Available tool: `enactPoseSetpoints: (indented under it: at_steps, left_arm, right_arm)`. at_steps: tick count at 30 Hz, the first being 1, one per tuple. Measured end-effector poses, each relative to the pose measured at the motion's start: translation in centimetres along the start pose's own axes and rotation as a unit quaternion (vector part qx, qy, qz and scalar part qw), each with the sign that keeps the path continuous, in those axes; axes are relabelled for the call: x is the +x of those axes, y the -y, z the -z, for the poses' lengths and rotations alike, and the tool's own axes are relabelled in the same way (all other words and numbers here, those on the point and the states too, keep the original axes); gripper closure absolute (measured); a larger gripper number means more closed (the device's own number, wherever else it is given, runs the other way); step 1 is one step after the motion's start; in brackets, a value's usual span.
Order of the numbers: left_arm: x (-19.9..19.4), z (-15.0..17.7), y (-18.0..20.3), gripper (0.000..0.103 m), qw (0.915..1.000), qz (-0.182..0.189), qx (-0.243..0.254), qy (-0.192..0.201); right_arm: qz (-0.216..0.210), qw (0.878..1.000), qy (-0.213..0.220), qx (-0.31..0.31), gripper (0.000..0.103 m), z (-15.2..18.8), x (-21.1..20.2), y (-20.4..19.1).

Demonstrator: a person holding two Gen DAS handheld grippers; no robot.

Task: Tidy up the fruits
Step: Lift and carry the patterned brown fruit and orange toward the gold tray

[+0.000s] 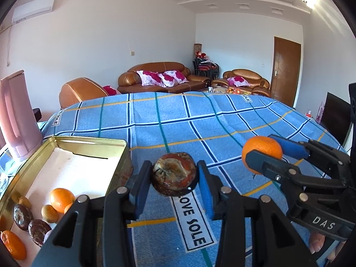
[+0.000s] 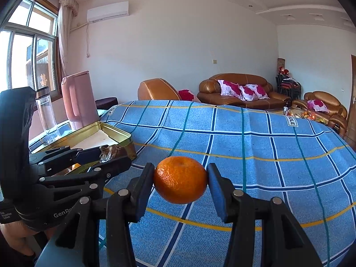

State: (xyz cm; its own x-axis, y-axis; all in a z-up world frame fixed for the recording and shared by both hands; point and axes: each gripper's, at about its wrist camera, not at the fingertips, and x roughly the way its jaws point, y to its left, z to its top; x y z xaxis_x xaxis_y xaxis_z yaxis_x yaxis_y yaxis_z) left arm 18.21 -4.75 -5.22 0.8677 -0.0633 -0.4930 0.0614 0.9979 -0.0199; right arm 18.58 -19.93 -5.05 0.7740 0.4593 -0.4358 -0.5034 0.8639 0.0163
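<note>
On the table [image 1: 169, 120], I see the tin [image 1: 93, 143] left, jug [image 1: 15, 115] behind it, sofas [image 1: 155, 77] beyond

Ahead of me, a blue checked cloth [image 2: 244, 146] covers the table. A pink jug [image 2: 77, 100] stands at its left; brown leather sofas [image 2: 240, 93] line the far wall.

A home living room is shown. Brown leather sofas [image 2: 242, 93] with pink flowered cushions [image 2: 231, 89] are seen by the white wall. A white air conditioner [image 2: 108, 11] is fixed up high beside a curtained window [image 2: 29, 44]. A brown wooden door [image 1: 286, 71] is seen, and the desk is covered by a blue checked cloth [image 2: 244, 144].
</note>
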Motion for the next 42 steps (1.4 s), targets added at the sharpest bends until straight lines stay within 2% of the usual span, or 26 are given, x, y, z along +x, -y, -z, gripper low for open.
enactPoseSetpoints:
  at_steps: [42]
  left_arm:
    - [-3.4, 0.6, 0.1, 0.06, 0.9958, -0.017, -0.001, 0.09]
  right_arm:
    - [0.003, 0.997, 0.073, -0.028, 0.053, 0.5, -2.9, -0.9]
